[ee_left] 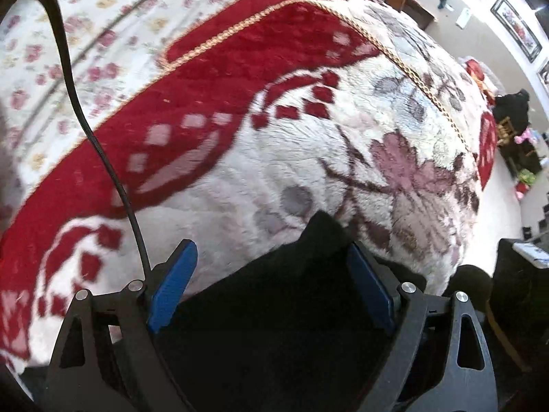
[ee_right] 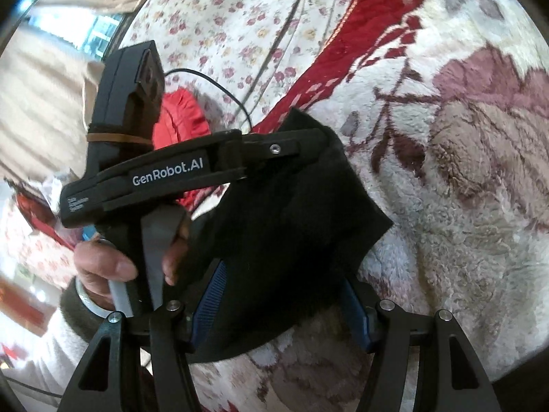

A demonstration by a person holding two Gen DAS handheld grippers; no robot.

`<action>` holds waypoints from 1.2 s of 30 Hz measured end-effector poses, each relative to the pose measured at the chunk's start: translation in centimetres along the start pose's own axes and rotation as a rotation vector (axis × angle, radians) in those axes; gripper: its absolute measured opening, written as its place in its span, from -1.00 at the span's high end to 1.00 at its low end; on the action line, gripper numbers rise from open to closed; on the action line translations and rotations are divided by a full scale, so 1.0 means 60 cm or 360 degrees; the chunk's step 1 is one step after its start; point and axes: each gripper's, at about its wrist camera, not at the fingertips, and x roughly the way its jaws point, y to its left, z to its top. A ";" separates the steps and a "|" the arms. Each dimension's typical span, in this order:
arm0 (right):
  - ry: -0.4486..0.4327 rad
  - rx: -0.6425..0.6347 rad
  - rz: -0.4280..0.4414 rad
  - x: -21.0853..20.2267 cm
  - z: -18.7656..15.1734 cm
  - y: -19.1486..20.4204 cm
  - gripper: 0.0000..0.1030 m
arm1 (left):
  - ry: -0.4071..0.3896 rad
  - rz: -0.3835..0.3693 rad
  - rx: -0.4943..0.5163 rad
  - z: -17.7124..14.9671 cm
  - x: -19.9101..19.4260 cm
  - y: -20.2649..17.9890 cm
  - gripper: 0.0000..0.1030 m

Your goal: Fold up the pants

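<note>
Bare blanket (ee_left: 274,158) lies open ahead; the left tool (ee_right: 308,144) crowds the right tool's (ee_right: 281,274) path.

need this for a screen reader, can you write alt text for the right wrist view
Black pants hang bunched between the blue pads of the right gripper, above a fleecy cream blanket with red and mauve flowers. To the left, a hand holds the left gripper, which reaches into the same black cloth.

We cannot see how the black pants (ee_right: 291,213) fold; they hide the right gripper's (ee_right: 281,292) pads, and the bottom edge crops them.
</note>
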 end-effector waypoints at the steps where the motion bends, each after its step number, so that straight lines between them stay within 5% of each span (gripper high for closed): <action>1: -0.0013 0.0017 0.0022 0.001 0.001 -0.004 -0.14 | 0.0016 -0.0027 -0.0012 0.002 0.008 0.000 -0.71; 4: -0.0026 -0.0013 -0.0086 0.007 0.005 -0.007 0.51 | -0.0017 0.0016 0.0010 -0.004 0.020 -0.008 -0.70; 7: -0.0006 -0.0044 -0.0071 0.014 0.009 0.002 0.78 | -0.0048 0.0036 0.0012 -0.008 0.013 -0.010 -0.52; 10: -0.0044 -0.0226 -0.0085 0.002 0.012 0.050 0.84 | -0.0089 -0.0055 -0.0086 -0.012 -0.027 0.008 -0.30; 16: -0.0095 -0.0643 0.0002 -0.015 0.004 0.199 0.84 | -0.0363 0.0015 -0.0226 -0.059 -0.191 0.067 -0.30; 21: 0.0040 -0.0935 0.0073 0.050 -0.047 0.296 0.80 | -0.0507 0.0195 -0.0438 -0.160 -0.310 0.148 -0.38; 24: 0.0401 -0.0910 0.0164 0.130 -0.102 0.310 0.14 | -0.0476 0.0342 -0.0531 -0.235 -0.336 0.184 -0.42; 26: 0.0561 -0.0822 0.0324 0.143 -0.124 0.313 0.10 | -0.0435 0.0399 -0.0603 -0.281 -0.342 0.204 -0.42; 28: 0.0551 -0.0820 0.0408 0.127 -0.126 0.316 0.09 | -0.0424 0.0414 -0.0693 -0.330 -0.346 0.223 -0.42; 31: 0.0401 -0.0901 0.0284 0.089 -0.105 0.310 0.00 | -0.0446 0.0413 -0.0765 -0.369 -0.350 0.224 -0.42; 36: 0.0275 -0.0974 -0.0114 0.100 -0.062 0.287 0.01 | -0.0481 0.0389 -0.0838 -0.398 -0.332 0.195 -0.42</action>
